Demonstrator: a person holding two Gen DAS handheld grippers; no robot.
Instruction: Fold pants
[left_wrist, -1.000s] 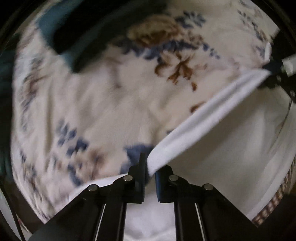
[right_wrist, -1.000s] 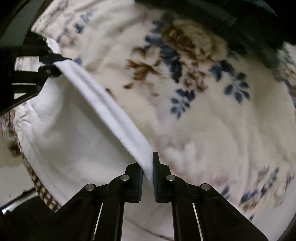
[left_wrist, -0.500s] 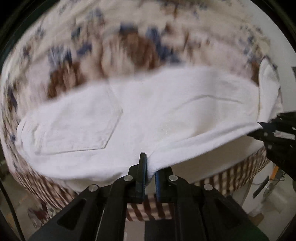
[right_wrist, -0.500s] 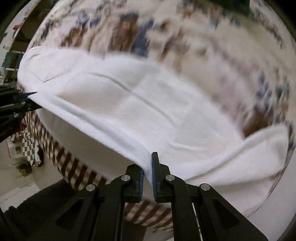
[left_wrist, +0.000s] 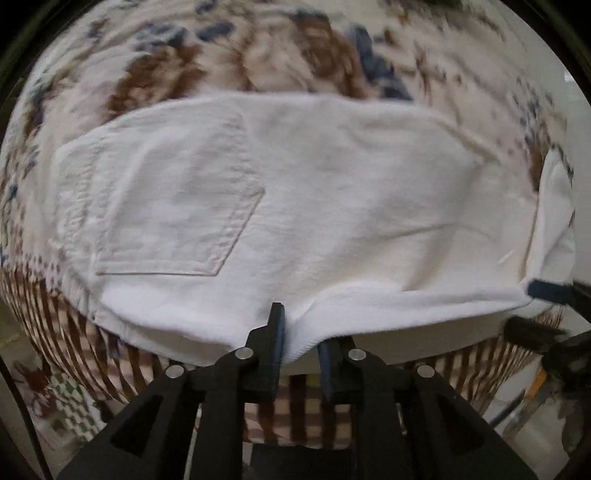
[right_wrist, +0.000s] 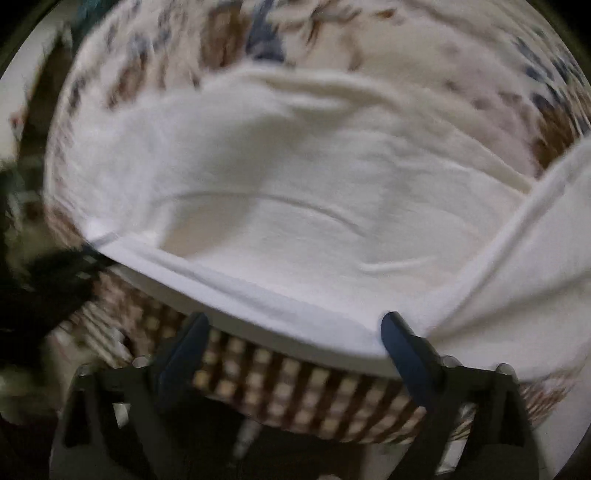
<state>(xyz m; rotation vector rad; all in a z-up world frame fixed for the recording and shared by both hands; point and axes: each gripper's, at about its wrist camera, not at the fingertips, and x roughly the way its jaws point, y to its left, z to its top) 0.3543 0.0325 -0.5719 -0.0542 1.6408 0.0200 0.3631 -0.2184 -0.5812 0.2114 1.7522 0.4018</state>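
Note:
The white pants (left_wrist: 332, 206) lie folded flat on the floral blanket (left_wrist: 258, 62), a back pocket (left_wrist: 166, 206) showing on the left. My left gripper (left_wrist: 299, 343) has the near folded edge between its pads; its jaws are opening, with the cloth still filling the narrow gap. In the right wrist view the pants (right_wrist: 295, 206) spread ahead and one leg (right_wrist: 535, 258) trails off to the right. My right gripper (right_wrist: 295, 332) stands wide open, the cloth's edge resting against its right finger (right_wrist: 402, 339) only. Its blue pad (left_wrist: 546, 288) shows at the far right in the left wrist view.
The blanket's near edge drops off just under both grippers, where a brown checked cloth (right_wrist: 295, 384) hangs down the side. Past the edge lies floor with blurred clutter (left_wrist: 535, 398). The left gripper appears as a dark blur (right_wrist: 62, 273) at the left.
Both grippers carried the pants edge across toward the near side, laying the cloth over itself. The right jaws have sprung wide and let go; the left jaws have parted slightly.

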